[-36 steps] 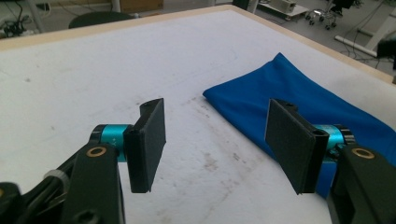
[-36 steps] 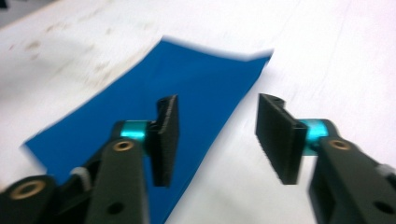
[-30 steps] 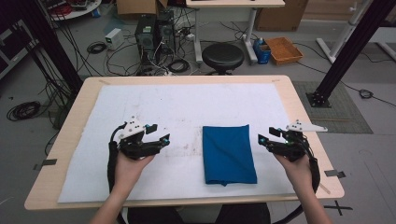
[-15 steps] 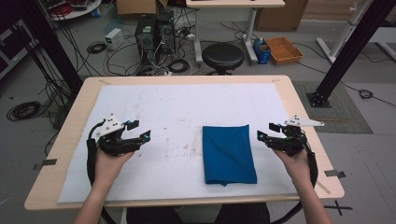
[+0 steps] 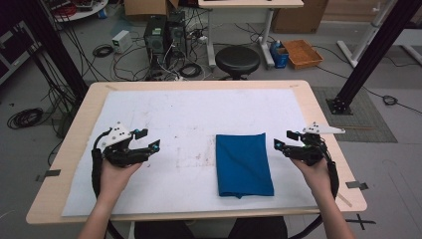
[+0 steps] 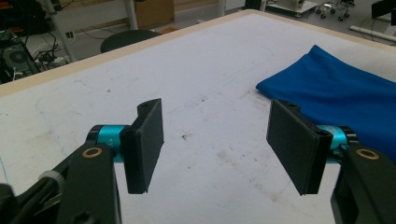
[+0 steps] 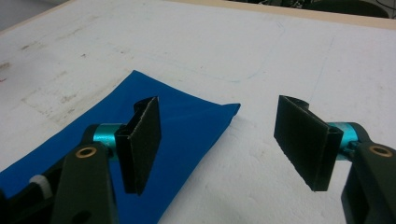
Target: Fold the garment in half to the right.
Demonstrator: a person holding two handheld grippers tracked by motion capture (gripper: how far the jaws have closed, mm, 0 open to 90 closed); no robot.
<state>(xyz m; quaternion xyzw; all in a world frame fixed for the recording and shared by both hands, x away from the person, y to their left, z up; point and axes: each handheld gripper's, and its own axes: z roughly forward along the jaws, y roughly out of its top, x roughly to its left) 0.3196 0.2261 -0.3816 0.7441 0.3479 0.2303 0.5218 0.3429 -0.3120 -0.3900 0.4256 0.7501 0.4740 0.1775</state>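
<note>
Folded blue cloth (image 5: 244,165) appears soft and light; best gripped at an edge. Left gripper (image 5: 148,139) and right gripper (image 5: 284,140) flank it, both spread, empty.

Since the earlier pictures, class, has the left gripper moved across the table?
Yes. The left gripper has slid left, away from the blue cloth, which has stayed put, toward the table's left edge.

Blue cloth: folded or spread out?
Folded. The blue cloth lies flat on the white mat as a neat narrow rectangle with straight edges; layered edges show at its near end.
</note>
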